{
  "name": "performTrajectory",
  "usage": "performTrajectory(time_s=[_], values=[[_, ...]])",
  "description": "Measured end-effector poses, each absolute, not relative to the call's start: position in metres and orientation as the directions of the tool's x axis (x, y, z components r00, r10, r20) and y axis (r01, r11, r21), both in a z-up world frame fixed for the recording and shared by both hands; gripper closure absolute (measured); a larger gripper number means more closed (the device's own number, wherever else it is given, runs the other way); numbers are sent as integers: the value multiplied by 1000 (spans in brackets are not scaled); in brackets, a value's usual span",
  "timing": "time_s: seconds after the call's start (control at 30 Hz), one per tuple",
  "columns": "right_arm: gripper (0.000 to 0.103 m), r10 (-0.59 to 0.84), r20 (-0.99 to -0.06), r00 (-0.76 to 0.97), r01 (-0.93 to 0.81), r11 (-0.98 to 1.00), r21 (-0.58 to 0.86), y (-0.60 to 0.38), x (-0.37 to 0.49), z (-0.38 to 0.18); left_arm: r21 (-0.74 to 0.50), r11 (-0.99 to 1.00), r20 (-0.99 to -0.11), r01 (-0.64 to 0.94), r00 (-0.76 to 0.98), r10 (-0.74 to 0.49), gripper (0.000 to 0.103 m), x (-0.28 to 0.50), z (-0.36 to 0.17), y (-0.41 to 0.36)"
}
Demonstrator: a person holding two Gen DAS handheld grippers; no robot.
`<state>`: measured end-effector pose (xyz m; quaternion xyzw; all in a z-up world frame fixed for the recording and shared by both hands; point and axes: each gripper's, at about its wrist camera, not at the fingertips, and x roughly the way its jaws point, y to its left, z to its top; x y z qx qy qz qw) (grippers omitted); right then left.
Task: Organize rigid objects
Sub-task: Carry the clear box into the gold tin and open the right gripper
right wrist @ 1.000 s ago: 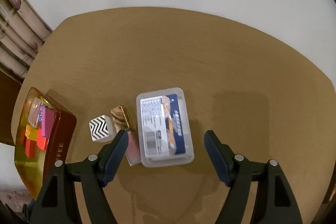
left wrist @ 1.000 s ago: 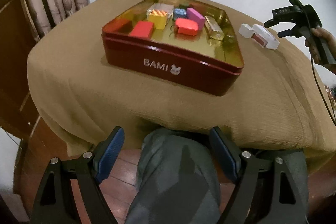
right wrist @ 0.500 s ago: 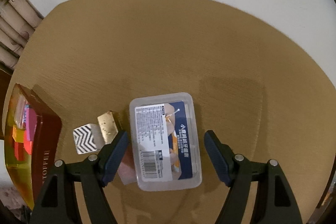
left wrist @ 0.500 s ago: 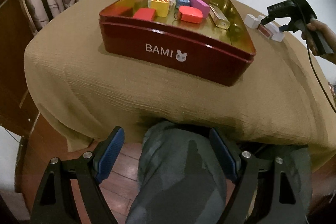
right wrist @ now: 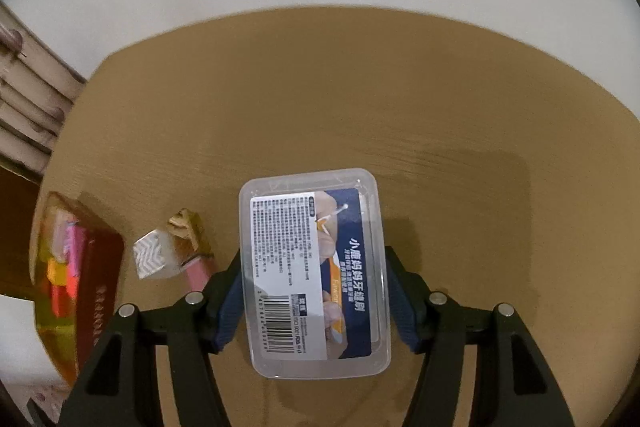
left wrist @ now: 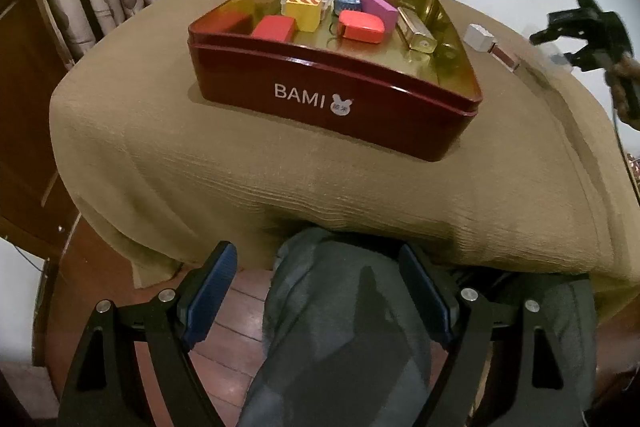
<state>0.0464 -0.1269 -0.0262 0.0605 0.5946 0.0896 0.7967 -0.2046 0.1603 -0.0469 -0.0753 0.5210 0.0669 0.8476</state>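
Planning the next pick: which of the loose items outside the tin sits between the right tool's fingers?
The clear plastic box with the blue label. The zigzag cube, gold piece and pink piece lie outside, to its left.

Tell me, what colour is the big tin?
Dark red tin, gold inside; left wrist view shows it best.

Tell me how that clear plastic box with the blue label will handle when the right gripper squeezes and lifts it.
The clear plastic box looks thin-walled, so it may flex under the right gripper. Its glossy sides could slip. It lies flat and wide, so tipping seems unlikely.
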Motion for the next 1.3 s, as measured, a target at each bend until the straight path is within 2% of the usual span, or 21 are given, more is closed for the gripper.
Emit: performTrajectory(time_s=[0.2,0.37,0.47,0.63,0.8,1.03,1.3], values=[[40,364,-882,299,-199,928,315,-100,13,39,-56,979,-897,-196,441,37,23,-208,-38,160],[40,490,-845,214,-445,819,362,3,-10,83,-38,977,-882,-212,466,67,23,-218,-25,166],[40,515,-849,118,-589,724,358,75,-22,84,-45,973,-875,-228,479,71,23,-223,-20,174],[40,443,-896,-12,-737,602,307,159,-40,50,-70,964,-874,-256,482,64,23,-227,-18,189],[40,327,-941,-86,-830,499,249,192,-48,18,-115,955,-883,-274,469,28,23,-226,-23,199],[40,195,-976,-100,-885,431,177,227,-40,-17,-120,958,-887,-260,461,14,23,-224,-25,198],[40,190,-980,-55,-885,445,135,236,-22,-37,-113,961,-897,-253,441,10,23,-223,-31,197]])
